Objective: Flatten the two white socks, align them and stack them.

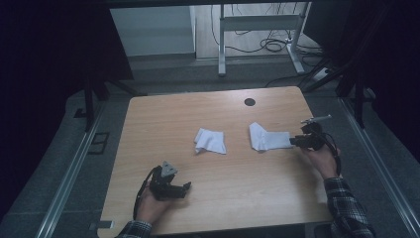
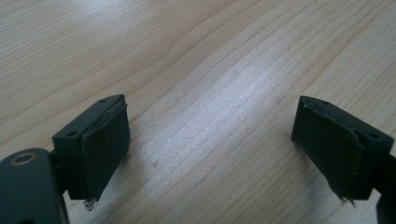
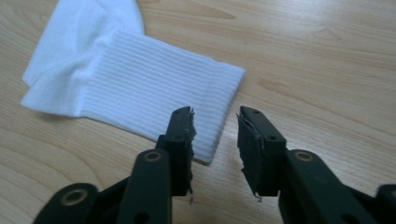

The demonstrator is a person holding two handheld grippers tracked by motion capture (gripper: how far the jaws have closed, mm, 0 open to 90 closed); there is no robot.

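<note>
Two white socks lie near the middle of the pale rectangular wooden table (image 1: pixel 218 198), well apart from each other. Bare wood runs on every side of both, out to the rounded table edges, with the broadest open stretch along the near edge between the two hands; a small dark round hole (image 1: pixel 249 102) sits near the far edge.

Right-hand white ribbed cotton sock (image 3: pixel 140 88): laid flat, its cuff end straight and pointing toward the right gripper (image 3: pixel 215 135), the ribbing running lengthwise; the foot end is bunched and rumpled. In the high view this sock (image 1: pixel 267 139) lies just left of the right gripper (image 1: pixel 297 141).

Left-hand crumpled white sock (image 1: pixel 210 141): folded over itself in an irregular patch, away from both grippers.

Right gripper: black jaws parted to a narrow gap, held low over the cuff corner. One jaw overlaps the cuff edge, the other stands over bare wood; nothing is pressed between them, though contact with the fabric cannot be judged from this angle.

Left gripper (image 2: pixel 210 140): jaws spread wide over bare wood grain, nothing between them. In the high view the left gripper (image 1: pixel 171 186) rests near the table's near-left part, well clear of both socks.
</note>
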